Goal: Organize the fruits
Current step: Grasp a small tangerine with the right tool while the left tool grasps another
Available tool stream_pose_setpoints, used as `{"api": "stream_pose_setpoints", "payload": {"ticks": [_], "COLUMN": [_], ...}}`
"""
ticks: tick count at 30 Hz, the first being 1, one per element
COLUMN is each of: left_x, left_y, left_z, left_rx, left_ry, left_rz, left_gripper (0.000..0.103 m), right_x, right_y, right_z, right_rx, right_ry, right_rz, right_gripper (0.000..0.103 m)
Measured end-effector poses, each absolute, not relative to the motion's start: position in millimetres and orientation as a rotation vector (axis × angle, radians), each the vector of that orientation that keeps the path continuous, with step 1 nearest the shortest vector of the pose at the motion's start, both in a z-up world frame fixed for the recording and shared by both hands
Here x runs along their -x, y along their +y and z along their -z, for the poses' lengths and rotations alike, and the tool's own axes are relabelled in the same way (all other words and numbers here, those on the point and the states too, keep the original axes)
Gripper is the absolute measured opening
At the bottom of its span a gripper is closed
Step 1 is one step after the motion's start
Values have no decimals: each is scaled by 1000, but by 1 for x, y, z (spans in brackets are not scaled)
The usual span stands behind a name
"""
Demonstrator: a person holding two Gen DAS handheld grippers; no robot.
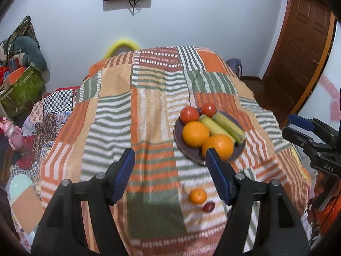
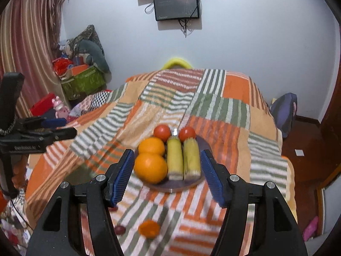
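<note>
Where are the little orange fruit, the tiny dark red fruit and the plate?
Small round orange fruit (image 1: 198, 196), left wrist view: middle of its peel.
Tiny dark red oval fruit (image 1: 208, 207), left wrist view: its centre.
Dark round plate (image 2: 170, 188), right wrist view: bare near rim.

Left gripper (image 1: 170, 175): matte black plastic body w/ 2 arms, each w/ a cutout slot, 2 silver screws per side. Fingers (image 1: 124, 175) carry ribbed blue pads. Right gripper (image 2: 165, 176): same build; white "DAS" lettering on its body.
</note>
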State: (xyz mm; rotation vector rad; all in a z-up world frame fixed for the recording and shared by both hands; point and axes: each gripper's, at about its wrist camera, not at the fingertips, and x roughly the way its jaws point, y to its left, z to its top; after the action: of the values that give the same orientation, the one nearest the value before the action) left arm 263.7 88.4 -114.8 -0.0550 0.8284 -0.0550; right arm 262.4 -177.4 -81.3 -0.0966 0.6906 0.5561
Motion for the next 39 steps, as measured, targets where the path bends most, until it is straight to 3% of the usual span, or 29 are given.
{"api": "stream_pose_setpoints", "payload": {"ticks": [9,23,39], "left_x": [-234,-252,-277], "left_y": [85,39,36], "left_z": [144,205,242], "left_rx": [59,10,53], "left_ry": [897,1026,1126], "left_rz": [77,182,211], "left_gripper": [69,68,50], "right_x": [-232,-219,-227], "right_y": [-189,-187,-168], "right_z": [114,169,204], "right_rx": [98,37,60], "right_ry": [782,920,1002], "right_rz": [-549,-589,-640], "right_gripper": [61,60,36]}}
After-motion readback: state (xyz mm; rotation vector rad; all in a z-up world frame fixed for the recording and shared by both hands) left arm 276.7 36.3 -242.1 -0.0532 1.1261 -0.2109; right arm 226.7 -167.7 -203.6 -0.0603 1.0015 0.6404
